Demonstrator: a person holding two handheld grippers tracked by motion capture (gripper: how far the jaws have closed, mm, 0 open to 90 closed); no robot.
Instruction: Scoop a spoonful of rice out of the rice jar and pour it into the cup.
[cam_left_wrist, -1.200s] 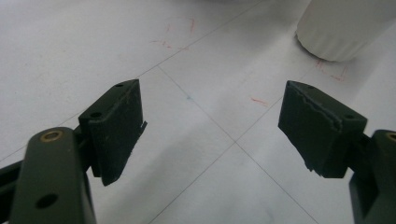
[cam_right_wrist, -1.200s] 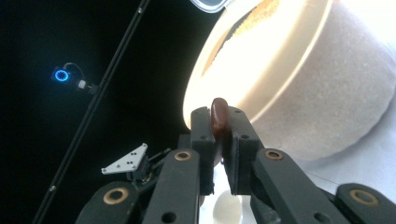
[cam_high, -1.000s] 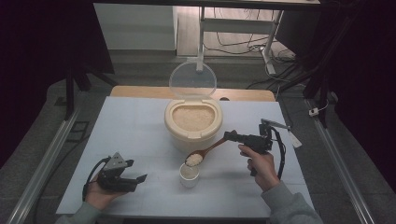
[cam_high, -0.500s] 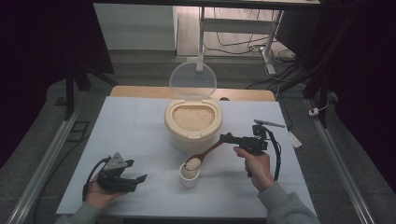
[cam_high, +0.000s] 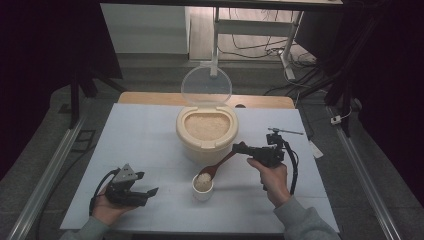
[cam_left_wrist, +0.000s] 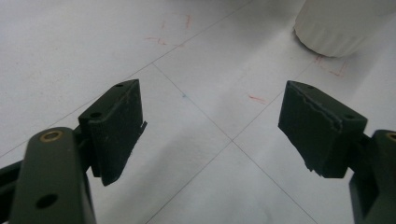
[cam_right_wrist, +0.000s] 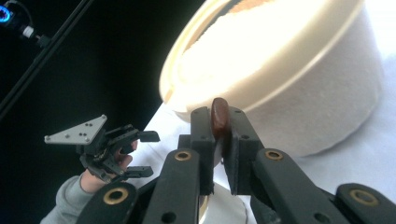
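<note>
A cream rice container (cam_high: 206, 131) stands mid-table, full of rice, its clear lid (cam_high: 206, 86) tipped up behind it. In front of it is a small white cup (cam_high: 202, 189). A wooden spoon (cam_high: 210, 171) heaped with rice lies with its bowl right over the cup's mouth. My right gripper (cam_high: 239, 148) is shut on the spoon's handle (cam_right_wrist: 219, 115), the container (cam_right_wrist: 289, 70) close behind it. My left gripper (cam_high: 148, 183) rests low at the front left, open and holding nothing (cam_left_wrist: 210, 121). The white cup (cam_left_wrist: 341, 28) lies ahead of it to the right.
The white table top (cam_high: 145, 135) carries thin lines and faint red marks. A wooden strip (cam_high: 150, 98) runs along its far edge. Metal rails (cam_high: 55, 165) flank the table, with a frame and cables on the floor behind. The left gripper (cam_right_wrist: 116, 154) is seen beyond my right jaws.
The right hand has shifted slightly left and the spoon's bowl has sunk a little, down onto the cup. The left hand has not moved.
</note>
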